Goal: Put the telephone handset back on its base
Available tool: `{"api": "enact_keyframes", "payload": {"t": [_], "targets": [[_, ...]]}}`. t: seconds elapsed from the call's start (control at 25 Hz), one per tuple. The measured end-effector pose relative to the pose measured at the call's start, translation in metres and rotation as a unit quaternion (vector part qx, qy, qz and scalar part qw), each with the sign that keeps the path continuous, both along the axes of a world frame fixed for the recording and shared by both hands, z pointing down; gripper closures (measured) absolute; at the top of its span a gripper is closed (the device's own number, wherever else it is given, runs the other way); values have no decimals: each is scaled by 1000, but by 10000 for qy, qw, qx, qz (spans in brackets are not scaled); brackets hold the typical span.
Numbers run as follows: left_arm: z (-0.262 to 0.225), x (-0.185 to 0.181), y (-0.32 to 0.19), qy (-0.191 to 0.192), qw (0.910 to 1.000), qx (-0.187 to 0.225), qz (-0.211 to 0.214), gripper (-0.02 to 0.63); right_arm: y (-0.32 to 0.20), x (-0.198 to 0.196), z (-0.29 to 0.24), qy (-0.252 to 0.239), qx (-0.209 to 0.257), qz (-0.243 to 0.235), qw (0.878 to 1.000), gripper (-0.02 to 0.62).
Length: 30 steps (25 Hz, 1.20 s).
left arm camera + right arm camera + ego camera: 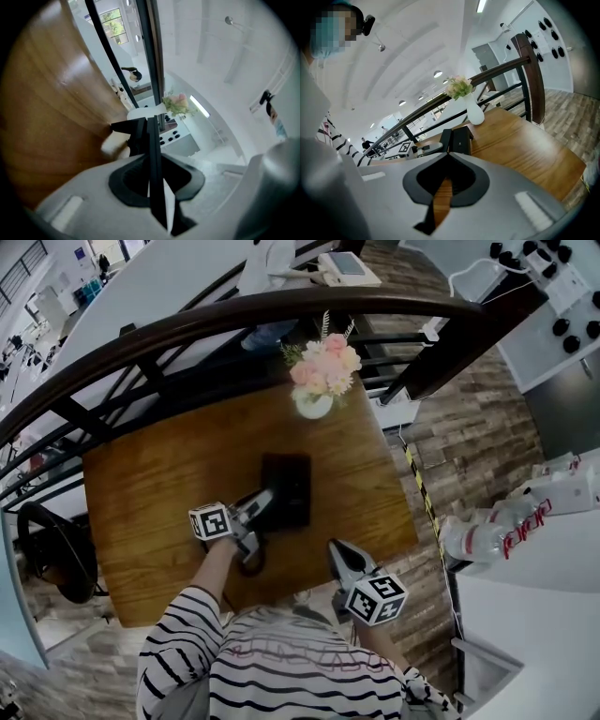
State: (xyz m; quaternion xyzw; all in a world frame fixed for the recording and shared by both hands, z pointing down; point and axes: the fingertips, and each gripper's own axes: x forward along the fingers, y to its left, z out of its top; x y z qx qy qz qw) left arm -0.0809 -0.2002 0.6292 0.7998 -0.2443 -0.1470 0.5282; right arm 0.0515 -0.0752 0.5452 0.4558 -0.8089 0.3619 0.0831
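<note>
Head view: left claw (265, 506) clamps slim black plastic handset (446, 139) level, likely to seat flat on black rectangular base (292, 479) ahead.
Right claw (337, 551), closed and empty, hangs clear.

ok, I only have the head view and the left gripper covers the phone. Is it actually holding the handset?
Observer: Yes. In its own view the left gripper has its jaws closed on the black handset, which pokes out past the tips.
Operator: Seated yet?
Observer: Can't confirm. The right gripper view shows it on edge beside the base.
Operator: And the other one?
Observer: The right gripper has its jaws together; only table wood shows through the slit.
</note>
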Motion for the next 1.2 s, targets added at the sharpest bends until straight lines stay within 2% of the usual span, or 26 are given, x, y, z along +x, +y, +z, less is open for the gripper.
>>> {"api": "enact_keyframes", "payload": {"t": [0.24, 0.4, 0.56, 0.92, 1.08, 1.2], "targets": [[4, 3, -2, -10, 10000, -16, 50, 537, 1, -1, 4, 2, -44, -29, 10000, 594], [15, 1, -1, -101, 9996, -260, -22, 537, 0, -4, 5, -15, -57, -68, 10000, 594], [8, 5, -4, 5, 9999, -124, 60, 535, -1, -6, 6, -15, -65, -101, 9999, 594], [14, 8, -6, -724, 9973, -61, 121, 532, -3, -9, 6, -44, -70, -163, 9998, 594], [17, 10, -7, -1220, 9923, 162, 105, 520, -1, -7, 7, -69, -77, -145, 9998, 594], [17, 13, -7, -1271, 9915, 238, 125, 528, 0, -5, 8, -124, -107, -115, 9998, 594]]}}
